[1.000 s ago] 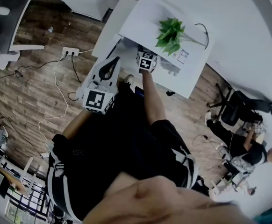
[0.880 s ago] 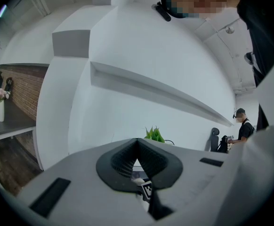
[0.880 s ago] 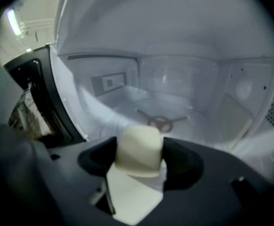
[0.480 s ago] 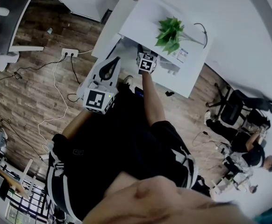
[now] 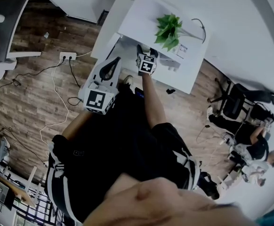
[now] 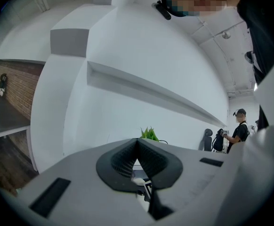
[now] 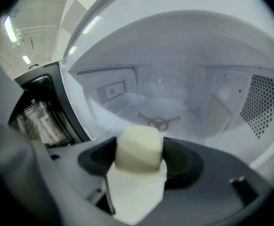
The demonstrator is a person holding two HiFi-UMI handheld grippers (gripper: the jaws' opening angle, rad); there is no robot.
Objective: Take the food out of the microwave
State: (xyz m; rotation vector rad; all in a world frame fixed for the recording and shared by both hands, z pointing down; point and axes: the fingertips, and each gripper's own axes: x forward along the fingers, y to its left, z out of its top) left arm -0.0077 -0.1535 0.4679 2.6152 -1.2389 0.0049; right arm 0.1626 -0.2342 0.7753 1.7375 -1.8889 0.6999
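In the right gripper view a pale cream block of food [image 7: 138,144] sits between the jaws of my right gripper [image 7: 140,160], which is shut on it. Just beyond it gapes the white microwave cavity [image 7: 184,88], with its bare turntable hub [image 7: 158,122] on the floor and the dark door [image 7: 39,111] swung out to the left. From the head view the right gripper [image 5: 145,53] is at the microwave's mouth, under the white top. My left gripper [image 5: 110,69] hangs lower left, away from the microwave. Its jaws are shut [image 6: 137,144] with nothing in them.
A green potted plant [image 5: 168,30] and a cable stand on the white cabinet top [image 5: 141,13] above the microwave. A power strip [image 5: 67,56] with cords lies on the wooden floor at left. People and office chairs [image 5: 236,105] are at far right.
The head view has drifted slightly. The right gripper stays at the microwave's mouth and the left gripper has not moved. The people at far right have shifted.
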